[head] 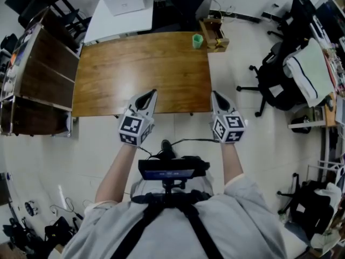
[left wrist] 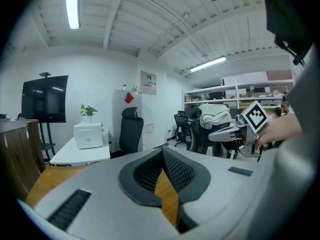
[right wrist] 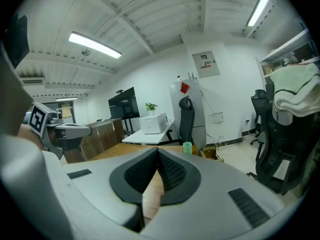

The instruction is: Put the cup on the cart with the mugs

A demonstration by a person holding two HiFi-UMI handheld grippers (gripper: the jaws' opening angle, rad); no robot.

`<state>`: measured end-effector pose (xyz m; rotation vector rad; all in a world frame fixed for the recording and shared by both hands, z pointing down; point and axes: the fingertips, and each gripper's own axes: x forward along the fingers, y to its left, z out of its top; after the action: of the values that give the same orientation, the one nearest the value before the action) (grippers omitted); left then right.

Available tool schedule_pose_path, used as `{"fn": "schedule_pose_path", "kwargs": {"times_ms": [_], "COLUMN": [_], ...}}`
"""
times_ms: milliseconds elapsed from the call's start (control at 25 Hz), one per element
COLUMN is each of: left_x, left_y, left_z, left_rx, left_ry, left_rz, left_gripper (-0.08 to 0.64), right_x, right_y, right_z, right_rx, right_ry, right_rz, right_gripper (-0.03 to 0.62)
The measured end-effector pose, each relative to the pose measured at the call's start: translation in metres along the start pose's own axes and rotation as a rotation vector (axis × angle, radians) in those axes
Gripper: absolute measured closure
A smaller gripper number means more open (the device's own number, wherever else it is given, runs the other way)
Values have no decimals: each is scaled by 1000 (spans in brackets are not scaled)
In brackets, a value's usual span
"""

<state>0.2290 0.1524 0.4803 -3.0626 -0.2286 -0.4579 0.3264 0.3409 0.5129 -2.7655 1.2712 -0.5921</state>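
A small green cup (head: 198, 40) stands at the far right corner of the wooden table (head: 124, 80); the right gripper view shows the cup (right wrist: 187, 147) just past my jaw tips. My left gripper (head: 153, 92) and right gripper (head: 214, 93) hover side by side over the table's near edge, both shut and holding nothing. In the left gripper view my left gripper (left wrist: 161, 149) has its pads meeting at the tips, and so does my right gripper (right wrist: 157, 150) in its own view. A dark wooden shelf cart (head: 38, 77) stands left of the table; no mugs show on it.
A cardboard box (head: 215, 36) sits on the floor beside the cup's corner. A white table (head: 108, 20) carrying a white box (head: 125, 0) lies beyond. Black office chairs (head: 280, 74) crowd the right side. Cables lie on the floor at lower left.
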Motion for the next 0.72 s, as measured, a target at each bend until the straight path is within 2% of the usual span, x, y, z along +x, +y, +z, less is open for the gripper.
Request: {"fn": "schedule_pose_path", "kwargs": {"times_ms": [240, 440, 720], "left_x": [24, 46, 91], "left_y": [36, 51, 66], "left_z": [4, 2, 0], "left_rx": [8, -22, -51], "left_ry": [0, 17, 48], "left_rz": [-47, -55, -13], "left_gripper": [557, 557, 557], "right_x": [53, 95, 182], "right_y": [-6, -36, -84], "right_z": [11, 15, 5], "right_rx": [-16, -60, -74], "right_ry": [7, 63, 182], "right_rz": [-60, -110, -60], "right_gripper": [591, 588, 364]}}
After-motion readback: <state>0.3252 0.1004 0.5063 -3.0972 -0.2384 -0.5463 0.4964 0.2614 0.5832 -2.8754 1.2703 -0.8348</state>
